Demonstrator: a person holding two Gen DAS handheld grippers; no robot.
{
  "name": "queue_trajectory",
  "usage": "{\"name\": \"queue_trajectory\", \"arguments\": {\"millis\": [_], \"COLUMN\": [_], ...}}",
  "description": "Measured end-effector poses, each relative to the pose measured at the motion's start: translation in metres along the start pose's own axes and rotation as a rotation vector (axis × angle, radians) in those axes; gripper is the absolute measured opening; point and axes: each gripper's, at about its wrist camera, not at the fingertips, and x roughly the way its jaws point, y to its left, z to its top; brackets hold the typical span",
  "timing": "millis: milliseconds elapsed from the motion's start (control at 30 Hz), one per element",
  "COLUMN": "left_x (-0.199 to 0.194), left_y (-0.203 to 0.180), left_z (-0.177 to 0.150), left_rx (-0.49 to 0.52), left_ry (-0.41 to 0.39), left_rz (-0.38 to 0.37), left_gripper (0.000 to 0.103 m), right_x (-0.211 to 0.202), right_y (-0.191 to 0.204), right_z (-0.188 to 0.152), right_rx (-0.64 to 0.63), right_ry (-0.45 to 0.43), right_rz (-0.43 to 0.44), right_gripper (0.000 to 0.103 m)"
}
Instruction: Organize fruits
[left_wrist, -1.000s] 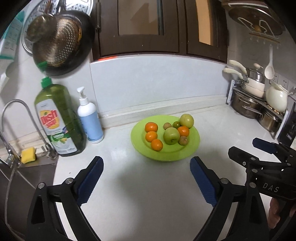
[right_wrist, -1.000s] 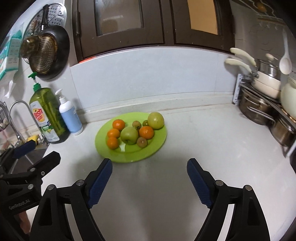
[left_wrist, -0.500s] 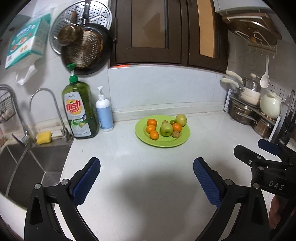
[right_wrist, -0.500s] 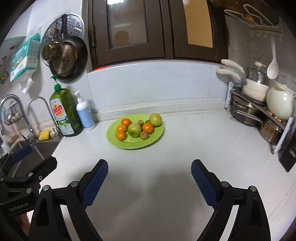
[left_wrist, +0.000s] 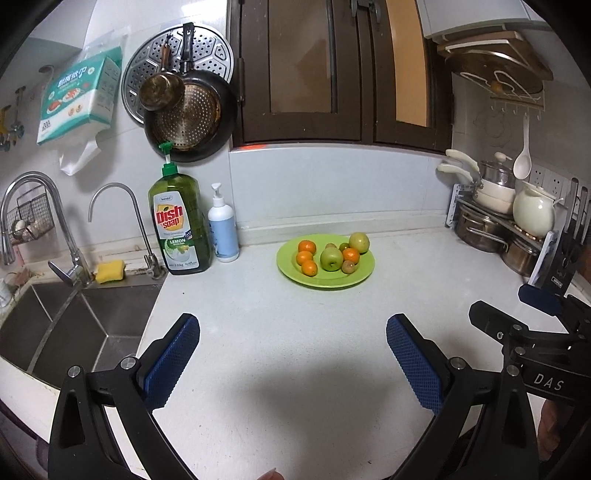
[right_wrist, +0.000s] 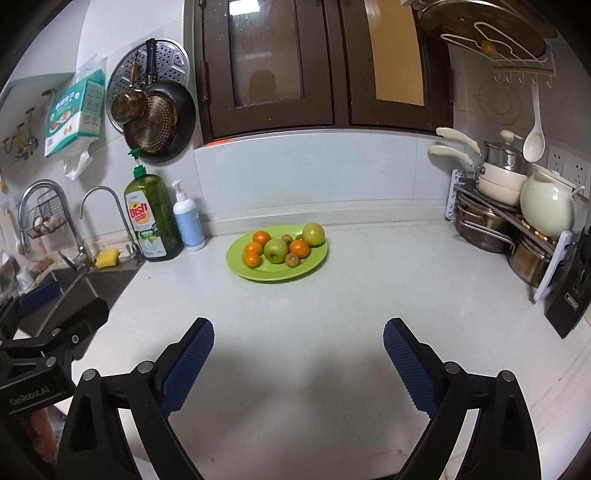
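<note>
A green plate (left_wrist: 325, 281) sits on the white counter near the back wall; it also shows in the right wrist view (right_wrist: 271, 275). On it lie several oranges (left_wrist: 309, 267), two green apples (left_wrist: 331, 258) and small brown kiwis (left_wrist: 347, 266). My left gripper (left_wrist: 291, 354) is open and empty, well short of the plate. My right gripper (right_wrist: 297, 356) is open and empty too, equally far back. The right gripper's body (left_wrist: 532, 343) shows at the right edge of the left wrist view.
A green dish soap bottle (left_wrist: 181, 225) and a white-blue pump bottle (left_wrist: 222, 234) stand left of the plate. A sink (left_wrist: 74, 325) with taps lies at the left. A rack of pots (left_wrist: 498, 225) and a knife block (right_wrist: 570, 299) stand at the right.
Both grippers have pulled back and up from the plate, which now looks smaller and farther off. The sink and more of the wall have come into view. The jaws stay open.
</note>
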Motion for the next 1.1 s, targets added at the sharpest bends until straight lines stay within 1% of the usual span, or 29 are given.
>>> {"name": "queue_trajectory", "arguments": {"millis": [467,1100], "left_x": [-0.011,-0.020], "left_y": [-0.002,-0.009], "left_z": [0.000,-0.001], "left_rx": [-0.007,-0.004], "left_ry": [-0.026,-0.045], "left_rz": [-0.007,0.005], "left_gripper": [0.103,0.103], "right_x": [-0.015,-0.018], "right_y": [0.000,-0.007], "right_z": [-0.001,-0.003], "right_rx": [-0.009,-0.010], "right_ry": [-0.021,-0.034], "right_rz": [-0.006,-0.002], "right_gripper": [0.094,0.094]}}
